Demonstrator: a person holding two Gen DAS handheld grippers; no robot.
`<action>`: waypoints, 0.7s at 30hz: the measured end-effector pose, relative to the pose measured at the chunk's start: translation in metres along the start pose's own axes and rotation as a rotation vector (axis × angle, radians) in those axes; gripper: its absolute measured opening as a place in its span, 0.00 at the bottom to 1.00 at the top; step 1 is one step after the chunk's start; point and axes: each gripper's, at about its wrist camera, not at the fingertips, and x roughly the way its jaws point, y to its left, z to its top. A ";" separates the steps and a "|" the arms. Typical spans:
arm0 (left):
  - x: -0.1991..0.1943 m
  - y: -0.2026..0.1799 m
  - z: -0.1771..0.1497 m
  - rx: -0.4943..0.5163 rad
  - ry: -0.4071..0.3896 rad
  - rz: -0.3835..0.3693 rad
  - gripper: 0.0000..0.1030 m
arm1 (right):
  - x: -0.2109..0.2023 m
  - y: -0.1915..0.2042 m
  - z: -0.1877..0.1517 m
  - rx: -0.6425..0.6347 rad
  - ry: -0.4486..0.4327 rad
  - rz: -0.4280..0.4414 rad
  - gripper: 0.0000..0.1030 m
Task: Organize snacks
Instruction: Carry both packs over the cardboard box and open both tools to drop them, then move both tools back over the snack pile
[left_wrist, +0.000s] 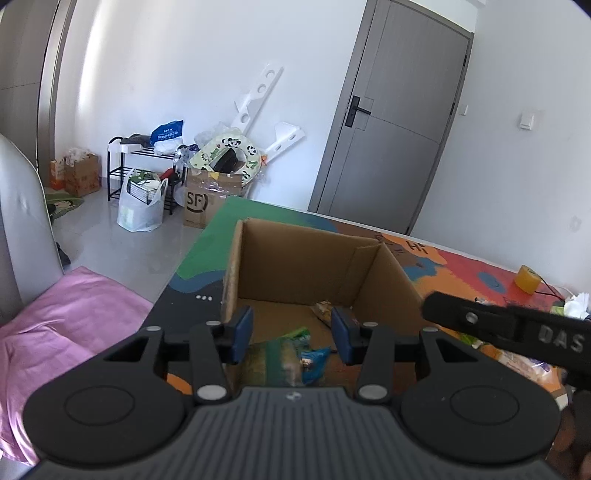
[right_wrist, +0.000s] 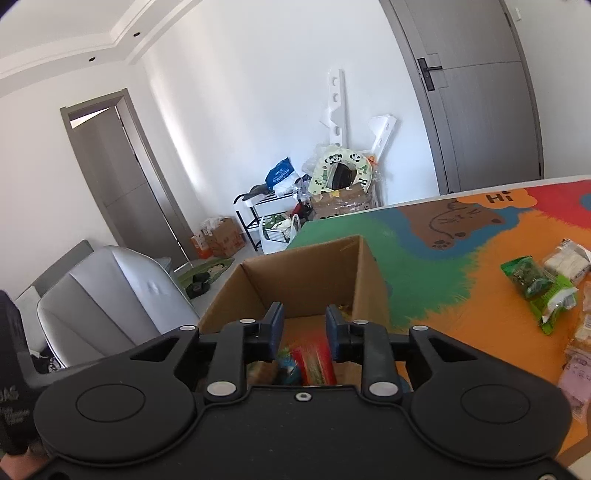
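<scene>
Here the colourful table mat (right_wrist: 436, 266) spreads widest, green, orange and red, with a bear drawing and a "Hi" bubble toward its far side. On it stands an open cardboard box (left_wrist: 295, 258), near the mat's left edge, and both grippers hang over its near rim, pointing down into it. Inside the box lie several snack packets: a green-and-blue one (left_wrist: 291, 354) under the left gripper (left_wrist: 291, 336), and a red one (right_wrist: 314, 354) under the right gripper (right_wrist: 304, 328). The left gripper's blue pads stand apart, with nothing visibly pressed between them. The right gripper's pads sit closer together but still show a gap, and the red packet looks blurred below them, so whether they touch it cannot be told. More snacks lie loose on the mat to the right: two green packets (right_wrist: 532, 280) and pale wrapped ones (right_wrist: 565, 258). A roll of yellow tape (left_wrist: 528, 278) sits far right.
</scene>
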 end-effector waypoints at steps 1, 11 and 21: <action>0.001 0.000 0.001 0.002 0.004 0.004 0.45 | -0.003 -0.003 -0.001 0.009 0.000 -0.004 0.28; -0.001 -0.012 0.003 0.026 0.007 0.044 0.60 | -0.043 -0.045 -0.007 0.097 -0.068 -0.106 0.63; -0.022 -0.050 0.003 0.076 -0.035 -0.010 0.83 | -0.080 -0.080 -0.018 0.152 -0.116 -0.208 0.83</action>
